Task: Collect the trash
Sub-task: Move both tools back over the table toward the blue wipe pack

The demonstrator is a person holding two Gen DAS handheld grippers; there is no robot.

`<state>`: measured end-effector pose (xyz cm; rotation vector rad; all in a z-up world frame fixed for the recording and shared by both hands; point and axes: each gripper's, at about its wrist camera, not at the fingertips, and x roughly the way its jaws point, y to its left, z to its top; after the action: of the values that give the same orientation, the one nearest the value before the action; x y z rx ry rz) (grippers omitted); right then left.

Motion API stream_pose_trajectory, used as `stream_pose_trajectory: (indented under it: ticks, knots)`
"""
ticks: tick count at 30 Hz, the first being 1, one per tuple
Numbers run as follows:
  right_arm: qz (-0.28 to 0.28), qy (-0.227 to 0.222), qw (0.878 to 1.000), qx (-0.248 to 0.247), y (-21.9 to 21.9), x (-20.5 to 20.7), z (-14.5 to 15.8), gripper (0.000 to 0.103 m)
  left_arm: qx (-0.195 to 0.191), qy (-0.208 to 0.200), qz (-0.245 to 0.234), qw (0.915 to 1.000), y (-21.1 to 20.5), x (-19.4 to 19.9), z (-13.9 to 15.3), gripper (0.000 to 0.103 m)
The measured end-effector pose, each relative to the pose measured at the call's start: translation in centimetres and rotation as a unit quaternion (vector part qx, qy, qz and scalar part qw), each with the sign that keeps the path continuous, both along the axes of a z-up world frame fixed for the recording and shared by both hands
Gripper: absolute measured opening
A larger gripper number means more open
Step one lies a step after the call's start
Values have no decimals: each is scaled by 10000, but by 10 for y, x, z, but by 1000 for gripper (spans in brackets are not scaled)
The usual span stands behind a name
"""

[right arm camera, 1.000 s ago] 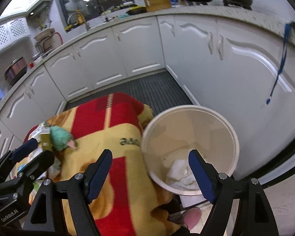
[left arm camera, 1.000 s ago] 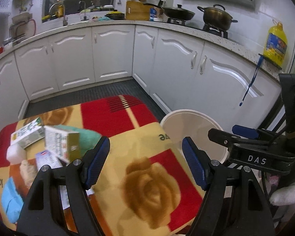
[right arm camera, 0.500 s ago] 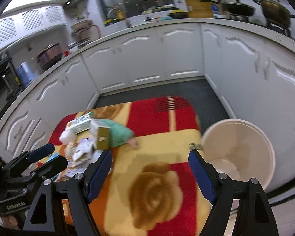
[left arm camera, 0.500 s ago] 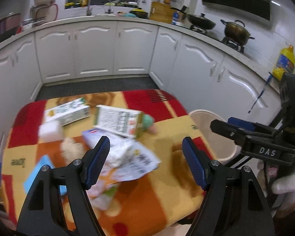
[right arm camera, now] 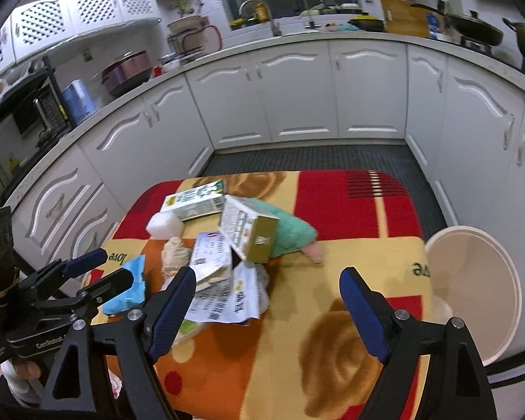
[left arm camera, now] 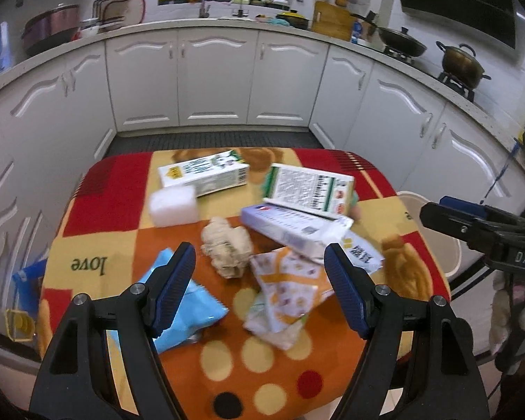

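Left wrist view: the left gripper [left arm camera: 259, 288] hangs wide open and empty over the litter; best to drop straight onto one piece, the crumpled paper wad [left arm camera: 226, 246] (just beyond and between the fingertips), before closing. The right gripper [right arm camera: 267, 309], jaws just widened, holds nothing; the white bin [right arm camera: 472, 294] waits at its right.

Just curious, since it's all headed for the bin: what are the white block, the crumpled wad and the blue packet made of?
White block: probably foam, matte, soft edges. Crumpled wad: likely tissue paper, beige and wrinkled. Blue packet: apparently plastic film, with a serrated edge.
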<state>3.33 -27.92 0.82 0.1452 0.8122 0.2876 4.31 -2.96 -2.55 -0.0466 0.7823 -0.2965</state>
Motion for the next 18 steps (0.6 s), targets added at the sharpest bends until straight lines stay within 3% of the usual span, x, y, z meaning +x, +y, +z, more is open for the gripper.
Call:
stream_pose_trajectory:
  ticks: [18]
  knots:
    - [535, 109, 9984, -175, 61, 10, 0, 90, -44, 184, 112, 9998, 60, 0, -20, 75]
